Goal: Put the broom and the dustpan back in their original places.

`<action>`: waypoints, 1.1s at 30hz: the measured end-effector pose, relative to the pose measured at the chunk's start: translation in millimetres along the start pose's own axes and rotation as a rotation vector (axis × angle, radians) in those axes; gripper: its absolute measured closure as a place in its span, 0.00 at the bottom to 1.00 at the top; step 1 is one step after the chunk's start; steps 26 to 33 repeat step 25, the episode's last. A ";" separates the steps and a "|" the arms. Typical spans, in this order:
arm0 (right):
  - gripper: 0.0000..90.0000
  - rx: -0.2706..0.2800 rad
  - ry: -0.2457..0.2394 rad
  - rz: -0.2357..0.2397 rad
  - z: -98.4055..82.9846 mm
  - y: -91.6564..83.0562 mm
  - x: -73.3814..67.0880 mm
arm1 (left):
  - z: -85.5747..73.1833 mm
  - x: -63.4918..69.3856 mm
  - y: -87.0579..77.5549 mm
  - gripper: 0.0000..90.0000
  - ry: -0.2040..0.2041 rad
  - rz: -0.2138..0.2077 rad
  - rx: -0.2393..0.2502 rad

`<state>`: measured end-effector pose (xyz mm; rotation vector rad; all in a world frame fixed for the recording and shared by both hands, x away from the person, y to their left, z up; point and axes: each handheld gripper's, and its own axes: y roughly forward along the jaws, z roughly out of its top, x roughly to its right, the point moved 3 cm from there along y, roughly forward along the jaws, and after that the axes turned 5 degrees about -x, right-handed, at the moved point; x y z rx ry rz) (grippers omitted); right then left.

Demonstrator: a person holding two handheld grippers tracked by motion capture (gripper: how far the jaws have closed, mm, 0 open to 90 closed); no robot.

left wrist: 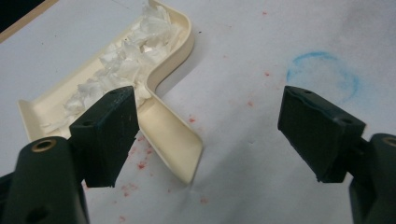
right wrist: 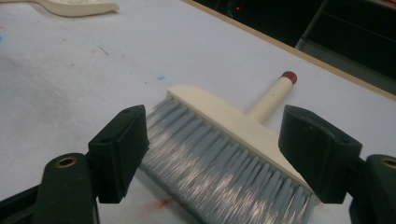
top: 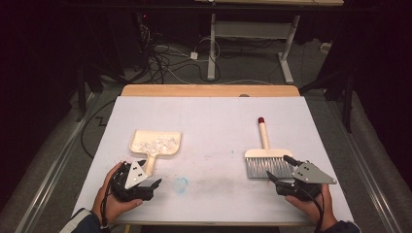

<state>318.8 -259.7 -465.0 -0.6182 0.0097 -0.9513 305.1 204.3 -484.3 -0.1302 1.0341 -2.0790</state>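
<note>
A cream dustpan [top: 156, 144] is seen on the left half of the white counter [top: 214, 116], its tray loaded with clear crumpled scraps [top: 156, 142] and its handle pointed toward the person. The left gripper [top: 144, 187] is held just beside that handle's end, with its jaws spread wide and nothing between them; in the left gripper view the dustpan [left wrist: 163, 126] handle is found next to the left-hand jaw, not clasped, and a faint blue ring mark [left wrist: 323, 74] is seen on the counter [left wrist: 243, 42] beyond the other jaw.

On the right half, a hand brush [top: 266, 158] is laid flat, its grey bristles turned toward the person and its cream, red-tipped handle pointed away. The right gripper [top: 282, 171] is held at the bristle edge, jaws apart. In the right gripper view the brush [right wrist: 224, 149] bristles are framed between the two open jaws, without being clamped. Small red specks are scattered over the counter [right wrist: 70, 70].
</note>
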 end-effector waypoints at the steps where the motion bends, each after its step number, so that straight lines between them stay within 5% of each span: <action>1: 0.27 -0.001 -0.001 0.001 -0.4 0.7 0.1 | 0.2 -0.2 0.3 0.22 -0.001 -0.001 0.000; 33: 0.27 0.024 -0.003 -0.038 1.4 -3.9 1.6 | 3.2 1.4 2.8 0.22 0.015 0.000 -0.002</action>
